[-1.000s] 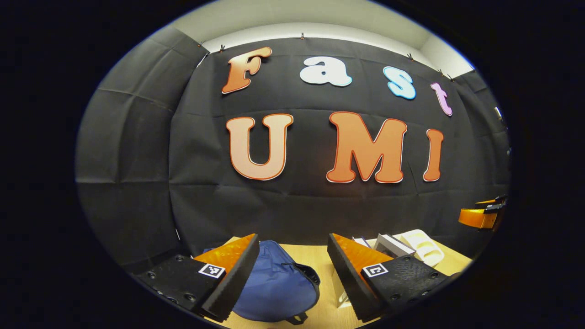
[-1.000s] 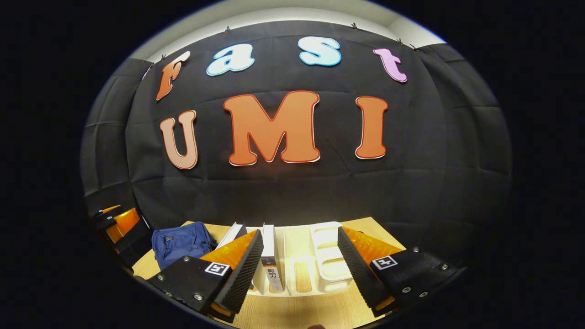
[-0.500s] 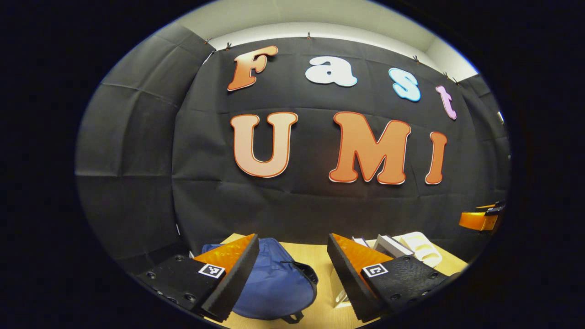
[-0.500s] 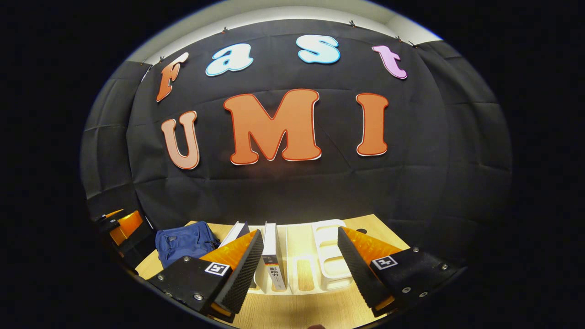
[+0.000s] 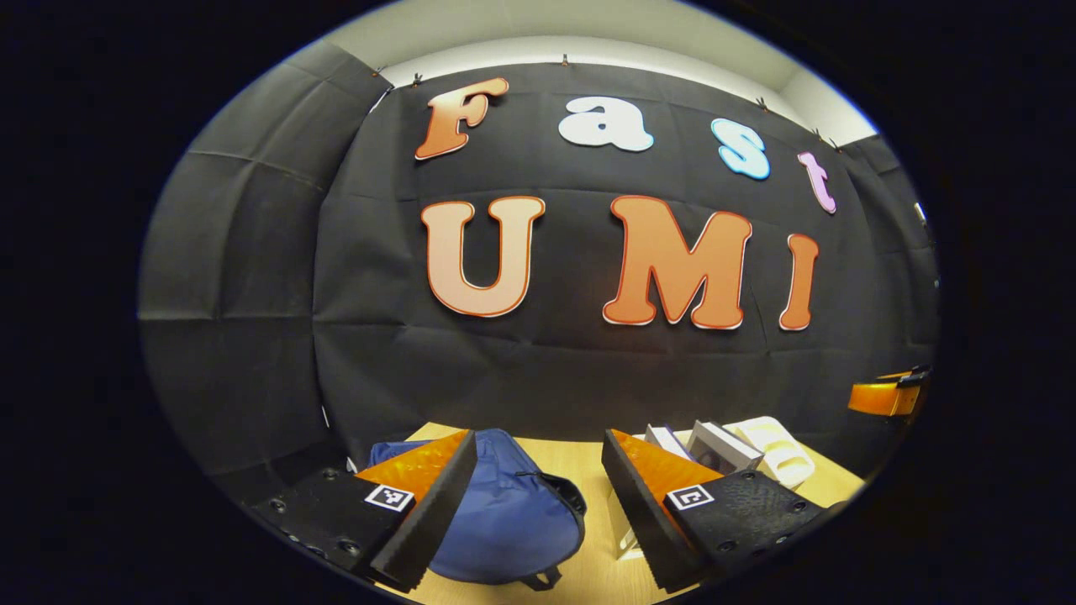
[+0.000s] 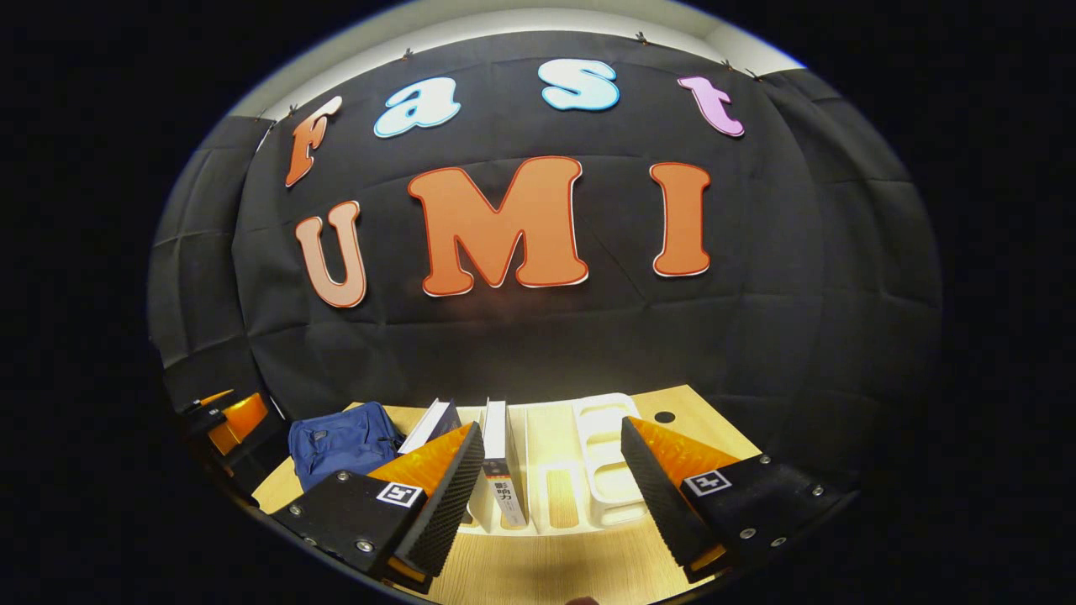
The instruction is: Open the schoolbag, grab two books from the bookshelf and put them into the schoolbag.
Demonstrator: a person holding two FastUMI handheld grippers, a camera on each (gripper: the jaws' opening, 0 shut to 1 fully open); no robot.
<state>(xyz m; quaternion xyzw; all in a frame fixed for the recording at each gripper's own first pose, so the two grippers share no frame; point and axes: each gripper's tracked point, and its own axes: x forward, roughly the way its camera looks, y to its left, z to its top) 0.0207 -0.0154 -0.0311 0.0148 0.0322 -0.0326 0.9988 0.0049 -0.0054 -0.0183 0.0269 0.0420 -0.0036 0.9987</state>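
Observation:
A blue schoolbag (image 5: 513, 517) lies zipped on the wooden table, straight ahead of my left gripper (image 5: 538, 508), which hovers open above it. In the right gripper view the schoolbag (image 6: 340, 441) sits at the left. A white bookshelf rack (image 6: 601, 470) stands on the table ahead of my right gripper (image 6: 551, 496), which is open and empty. Two books stand in the rack: one upright (image 6: 500, 470), one leaning left (image 6: 430, 427). In the left gripper view the books (image 5: 714, 445) and the rack (image 5: 777, 454) show at the right.
The wooden table (image 6: 555, 571) runs up to the black cloth wall. A small dark hole (image 6: 665, 417) sits in the tabletop behind the rack. The other gripper (image 6: 227, 420) shows at the left edge of the right gripper view, and at the right edge (image 5: 887, 397) of the left one.
Both views have tipped down slightly, showing a little more of the table, bag and rack. Both grippers stay open; nothing has been touched.

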